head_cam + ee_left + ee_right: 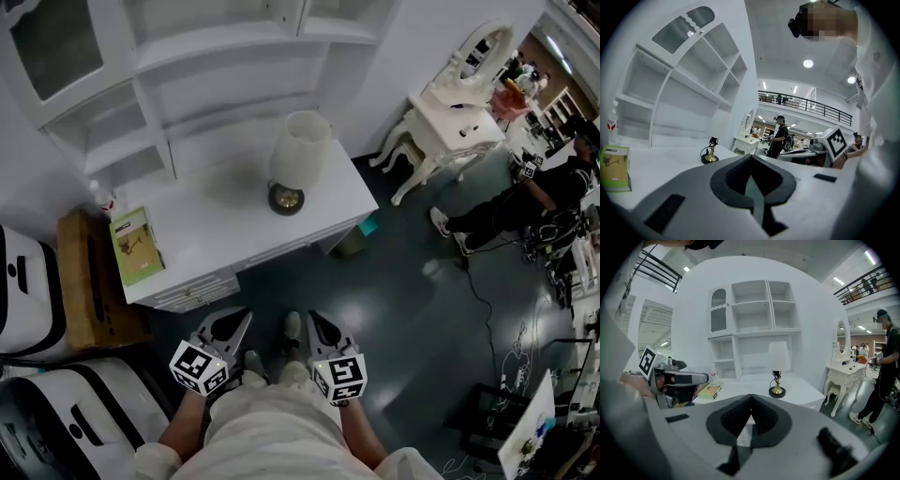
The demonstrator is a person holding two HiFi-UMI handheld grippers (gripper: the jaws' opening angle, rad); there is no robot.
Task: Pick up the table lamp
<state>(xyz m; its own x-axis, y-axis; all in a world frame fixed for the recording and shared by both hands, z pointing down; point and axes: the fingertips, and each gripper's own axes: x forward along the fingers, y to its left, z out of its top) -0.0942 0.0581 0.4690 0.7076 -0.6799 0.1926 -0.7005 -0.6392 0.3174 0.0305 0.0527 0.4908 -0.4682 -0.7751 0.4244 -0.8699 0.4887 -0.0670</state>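
The table lamp (298, 159) has a white shade and a round dark and brass base; it stands upright near the middle of the white desk (225, 202). In the right gripper view the table lamp (777, 369) is straight ahead, and the left gripper view shows the lamp's base (709, 157) on the desk. Both grippers hang in front of the desk, well short of it, over the dark floor. My left gripper (244, 317) (750, 156) is shut with nothing in it. My right gripper (312, 317) (751, 396) is shut and holds nothing.
A green book (134, 246) and a small bottle (101, 199) sit at the desk's left end, under a white shelf unit (187, 75). A wooden box (86, 281) and white cases (28, 291) stand left. A white dressing table (459, 117) and a person (525, 202) are right.
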